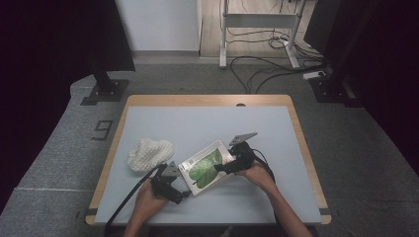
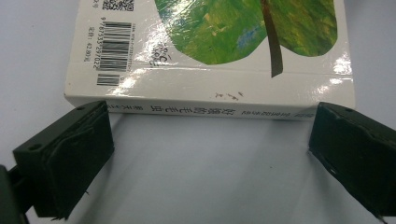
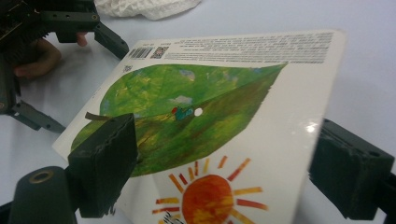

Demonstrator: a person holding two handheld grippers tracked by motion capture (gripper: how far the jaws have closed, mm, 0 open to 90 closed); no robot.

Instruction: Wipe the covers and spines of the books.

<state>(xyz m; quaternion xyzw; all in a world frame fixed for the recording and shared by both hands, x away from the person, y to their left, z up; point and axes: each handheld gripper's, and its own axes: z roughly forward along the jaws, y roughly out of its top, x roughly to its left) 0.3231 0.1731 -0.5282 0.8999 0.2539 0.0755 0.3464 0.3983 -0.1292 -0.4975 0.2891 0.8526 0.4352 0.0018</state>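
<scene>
on the table (image 1: pixel 148 113), high view: a book (image 1: pixel 206 167) lies flat near the front edge, between the left gripper (image 1: pixel 184 194) at its spine side and the right gripper (image 1: pixel 222 169) at its opposite edge. a white cloth (image 1: pixel 149 153) lies just beside, to the left.

left gripper view: the spine of the book (image 2: pixel 210 74) faces the left gripper (image 2: pixel 210 154); its jaws stand wide and empty, their tips just at the spine's two ends. this view gives the barcode and spine lettering, which the high view is too small to show.

right gripper view: the right gripper (image 3: pixel 224 172) has one jaw over the cover of the book (image 3: pixel 210 116) and one beyond its edge; jaws fairly wide, apparently not yet pressing. the edge looks slightly raised here, which the other views cannot confirm.

risk, as judged: the glossy cover may slip from the closing jaws. a push from the right could slide the book, as the left gripper braces it without gripping.
</scene>
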